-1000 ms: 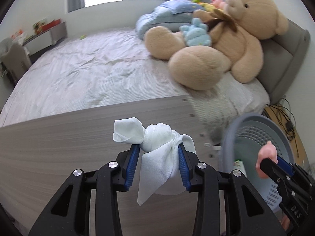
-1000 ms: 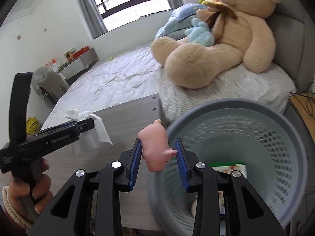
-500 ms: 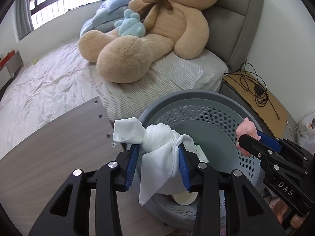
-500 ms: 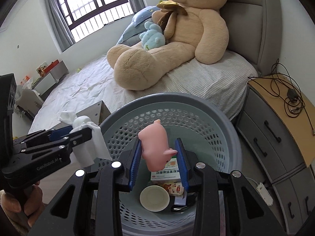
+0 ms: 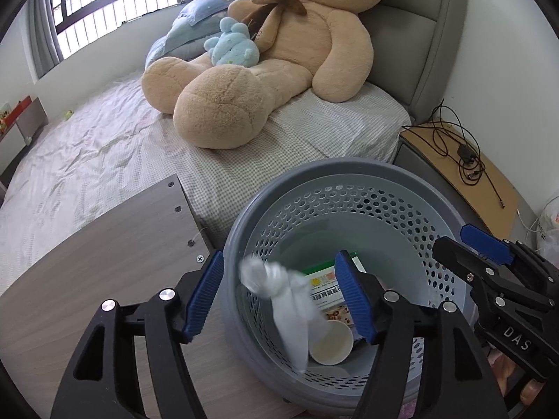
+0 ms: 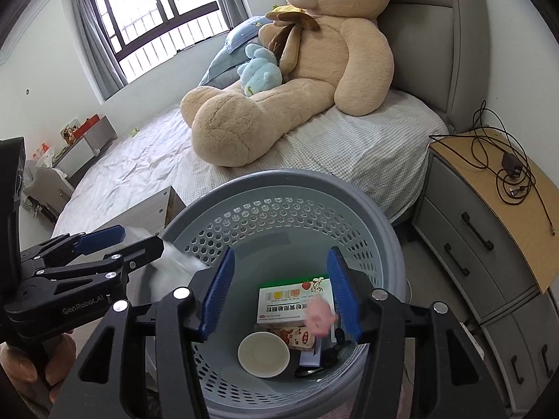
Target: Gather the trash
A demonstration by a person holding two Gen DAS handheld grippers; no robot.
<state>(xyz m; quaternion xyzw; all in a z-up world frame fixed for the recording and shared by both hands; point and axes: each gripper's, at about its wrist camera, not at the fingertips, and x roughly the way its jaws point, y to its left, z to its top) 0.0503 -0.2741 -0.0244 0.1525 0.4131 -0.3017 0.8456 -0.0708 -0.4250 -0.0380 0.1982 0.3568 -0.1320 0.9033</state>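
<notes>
Both grippers hang over a grey perforated trash basket [image 5: 349,171] [image 6: 279,178] beside the bed. My left gripper [image 5: 283,296] [image 6: 139,241] has its jaws opening; a white crumpled cloth [image 5: 286,303] [image 6: 171,262], blurred, drops between the pads without touching them. My right gripper [image 6: 281,293] [image 5: 450,241] also has its jaws opening, and a small pink toy [image 6: 319,316], blurred, falls free near its right pad. At the basket's bottom lie a white paper cup [image 6: 263,351] [image 5: 330,344] and a medicine box [image 6: 293,300] [image 5: 325,288].
A wooden bed footboard [image 5: 87,262] sits left of the basket. The bed [image 5: 104,146] carries a large tan teddy bear [image 5: 279,59] and a small blue plush [image 5: 232,47]. A nightstand [image 6: 489,209] with black cables [image 6: 506,167] stands to the right.
Both grippers moved right from above the footboard to over the basket, then their jaws parted. The cloth and the pink toy left the pads and are dropping.
</notes>
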